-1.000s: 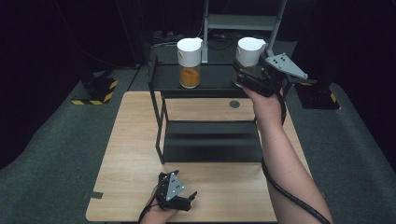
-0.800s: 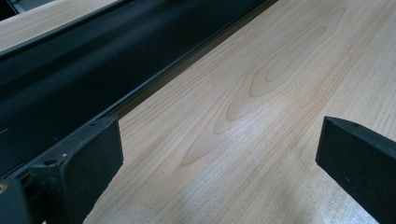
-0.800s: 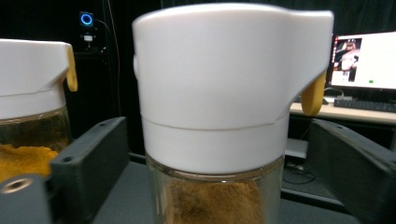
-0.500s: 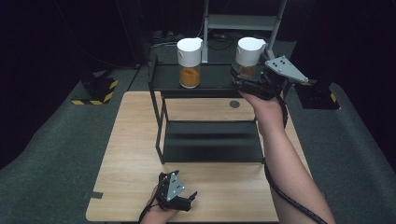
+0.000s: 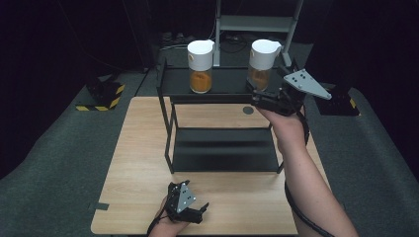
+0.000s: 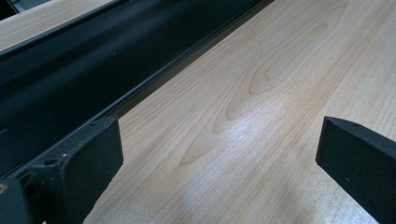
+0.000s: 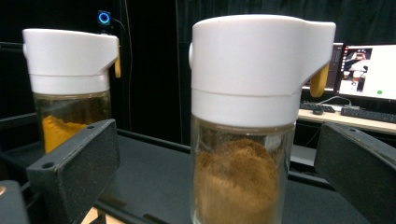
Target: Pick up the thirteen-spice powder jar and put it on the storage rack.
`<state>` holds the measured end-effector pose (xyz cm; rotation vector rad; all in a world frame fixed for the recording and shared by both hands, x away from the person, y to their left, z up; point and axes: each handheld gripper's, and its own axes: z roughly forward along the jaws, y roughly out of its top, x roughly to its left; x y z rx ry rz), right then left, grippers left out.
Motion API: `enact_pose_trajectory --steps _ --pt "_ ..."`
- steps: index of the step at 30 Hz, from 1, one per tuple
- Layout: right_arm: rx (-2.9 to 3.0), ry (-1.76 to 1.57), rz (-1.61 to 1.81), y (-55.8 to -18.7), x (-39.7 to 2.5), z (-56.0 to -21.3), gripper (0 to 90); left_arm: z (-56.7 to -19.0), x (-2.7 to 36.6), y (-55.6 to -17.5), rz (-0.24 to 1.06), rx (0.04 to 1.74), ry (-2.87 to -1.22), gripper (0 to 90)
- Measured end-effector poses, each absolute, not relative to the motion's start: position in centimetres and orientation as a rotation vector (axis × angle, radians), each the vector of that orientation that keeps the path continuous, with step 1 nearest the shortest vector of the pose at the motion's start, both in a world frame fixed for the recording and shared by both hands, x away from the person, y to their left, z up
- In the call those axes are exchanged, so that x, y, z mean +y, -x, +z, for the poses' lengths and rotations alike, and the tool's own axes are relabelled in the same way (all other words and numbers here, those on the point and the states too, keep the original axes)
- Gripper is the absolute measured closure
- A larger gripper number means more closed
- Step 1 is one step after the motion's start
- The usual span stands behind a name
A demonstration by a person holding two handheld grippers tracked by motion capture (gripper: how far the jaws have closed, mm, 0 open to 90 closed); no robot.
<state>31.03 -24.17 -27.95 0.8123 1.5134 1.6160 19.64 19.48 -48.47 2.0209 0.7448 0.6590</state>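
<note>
Two glass spice jars with white lids stand on the top of a black two-level shelf. The left jar holds orange powder. The right jar holds brown powder. My right gripper is open just in front of the right jar, its jaws standing wide on either side of it without touching. My left gripper rests open low over the wooden table near its front edge, nothing between its jaws, with the shelf's lower edge just beyond.
A small dark round disc lies on the table behind the shelf. A metal stand rises behind the table. Yellow-black striped blocks sit on the grey floor at the left. A monitor glows far off.
My right gripper has drawn closer to the brown-powder jar on the top shelf. The left gripper has stayed still.
</note>
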Motion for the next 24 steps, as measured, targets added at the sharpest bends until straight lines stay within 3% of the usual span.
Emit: enact_pose_trajectory --steps 24 --pt "1.567 -0.768 1.613 -27.5 -25.7 -31.0 0.0 -48.4 19.6 -19.9 0.641 0.744 -2.027 1.0"
